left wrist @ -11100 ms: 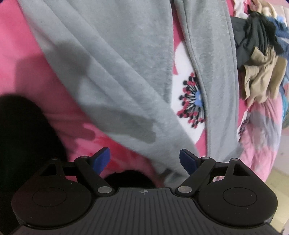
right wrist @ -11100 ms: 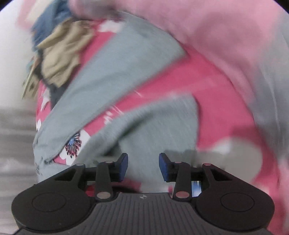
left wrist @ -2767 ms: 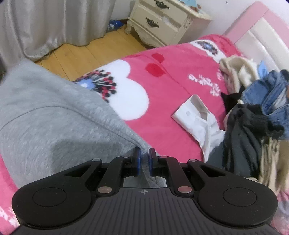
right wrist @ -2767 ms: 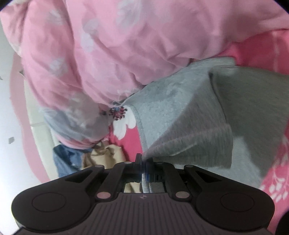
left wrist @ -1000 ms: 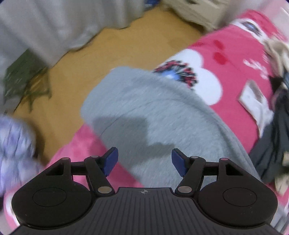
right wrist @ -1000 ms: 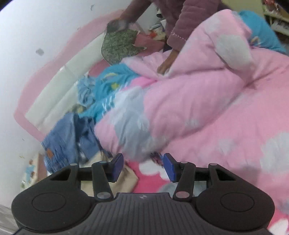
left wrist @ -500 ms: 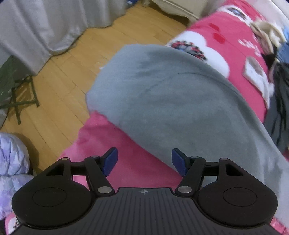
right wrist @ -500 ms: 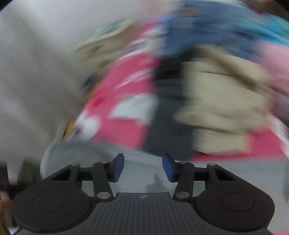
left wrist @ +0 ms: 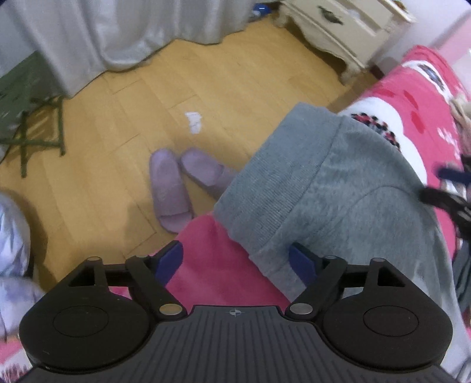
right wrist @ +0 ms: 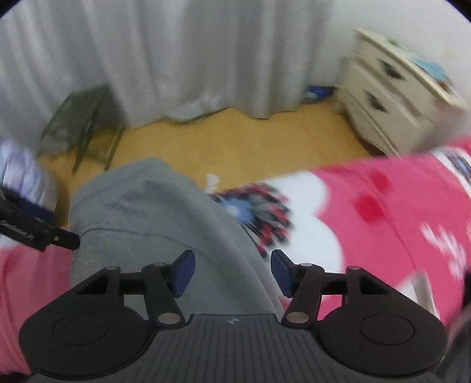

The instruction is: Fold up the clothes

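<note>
Left wrist view: the left gripper points steeply down at the edge of the bed, its blue fingers wide apart and still spreading. The ribbed hem of the grey sweatshirt lies between them near the right finger, but neither pad presses on it. The garment is folded over on the pink floral blanket and hangs a little past the bed's edge; its far side runs out of frame at the right. At that right edge a dark, blurred part of the right gripper cuts in, too smeared to read. Below on the wooden floor sit a pair of lilac slippers, one partly hidden behind the sweatshirt, and a scrap of white paper. A cream nightstand is cropped by the top edge.

Right wrist view: motion blur softens everything. The right gripper hovers over the sweatshirt, fingers apart and opening, with grey cloth beneath the gap but not pinched. The left gripper pokes in from the left, mostly cut off. Grey curtain hangs behind.
</note>
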Demonstrator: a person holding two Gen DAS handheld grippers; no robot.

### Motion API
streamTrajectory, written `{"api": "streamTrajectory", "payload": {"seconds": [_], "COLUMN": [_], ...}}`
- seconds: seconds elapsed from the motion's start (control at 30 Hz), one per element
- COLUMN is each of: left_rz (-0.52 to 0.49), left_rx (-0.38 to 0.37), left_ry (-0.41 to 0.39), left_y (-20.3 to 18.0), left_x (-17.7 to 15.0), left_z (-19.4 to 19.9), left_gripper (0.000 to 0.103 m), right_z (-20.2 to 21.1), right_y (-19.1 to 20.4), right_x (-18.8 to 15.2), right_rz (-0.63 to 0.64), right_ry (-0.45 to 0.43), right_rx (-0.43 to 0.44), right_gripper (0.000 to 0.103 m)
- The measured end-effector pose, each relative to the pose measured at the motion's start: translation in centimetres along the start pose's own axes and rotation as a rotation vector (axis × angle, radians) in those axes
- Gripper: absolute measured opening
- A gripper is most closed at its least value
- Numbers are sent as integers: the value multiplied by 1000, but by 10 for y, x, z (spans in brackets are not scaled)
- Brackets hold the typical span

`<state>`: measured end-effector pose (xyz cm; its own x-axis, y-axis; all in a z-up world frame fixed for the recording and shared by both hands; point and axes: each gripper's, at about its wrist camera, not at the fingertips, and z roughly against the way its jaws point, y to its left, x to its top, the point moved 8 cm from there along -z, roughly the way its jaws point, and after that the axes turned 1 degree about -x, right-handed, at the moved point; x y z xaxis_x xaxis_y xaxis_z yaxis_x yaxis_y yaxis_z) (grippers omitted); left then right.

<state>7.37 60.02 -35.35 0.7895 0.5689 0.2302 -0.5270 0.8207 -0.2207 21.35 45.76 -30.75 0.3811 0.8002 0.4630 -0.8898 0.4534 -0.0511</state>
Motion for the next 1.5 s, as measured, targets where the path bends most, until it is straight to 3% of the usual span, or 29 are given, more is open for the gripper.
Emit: {"api": "streamTrajectory", "payload": {"seconds": [0.17, 0.23, 0.27, 0.43, 0.57, 0.73, 0.8, 0.87, 0.93, 0.97, 1.03, 1.13, 1.23, 1.33, 1.37, 1.5], "left_rz": [-55, -58, -56, -41, 12, 232, 298, 342, 386, 412, 482, 564, 581, 564, 566, 617], "left_rx": [-63, -77, -82, -139, -176, -309, -333, -351, -386, -404, -423, -447, -445, -434, -436, -475], "left_ry": [19, 25, 27, 12, 35, 70, 77, 78, 92, 102, 117, 92, 73, 63, 58, 2], "left_y": [0, 0, 1, 1, 7, 16, 18, 18, 18, 18, 23, 28, 29, 27, 27, 29], "left_x": [-1, -3, -4, -3, -2, 7, 9, 12, 13, 13, 12, 16, 21, 22, 22, 24], "left_z": [-5, -6, -5, 3, -1, -11, -18, -26, -35, -40, -48, -49, -44, -43, -41, -27], "left_gripper": [81, 81, 81, 80, 80, 81, 80, 80, 80, 81, 81, 76, 73, 72, 71, 68], "right_z": [-31, -34, -32, -9, -35, -64, -57, -34, 9, 30, 67, 106, 133, 145, 147, 142], "right_y": [16, 19, 20, 12, 10, 3, 2, -1, -4, -4, -2, 2, 7, 20, 25, 63], "right_x": [12, 14, 14, 20, 18, 7, 6, 5, -8, -19, -51, -116, -174, -198, -203, -185], "right_rz": [92, 88, 85, 13, 16, -31, -21, -71, -214, -288, -423, -601, -729, -626, -582, -360], "right_ry": [23, 40, 40, -32, 1, 53, 40, -5, -89, -120, -138, -69, 29, 77, 85, 25], "right_rx": [13, 28, 28, -39, -93, -173, -223, -256, -249, -247, -254, -282, -307, -328, -326, -244], "right_gripper": [52, 30, 4, 2, 2, 5, 23, 24, 29, 36, 40, 41, 41, 44, 50, 63]}}
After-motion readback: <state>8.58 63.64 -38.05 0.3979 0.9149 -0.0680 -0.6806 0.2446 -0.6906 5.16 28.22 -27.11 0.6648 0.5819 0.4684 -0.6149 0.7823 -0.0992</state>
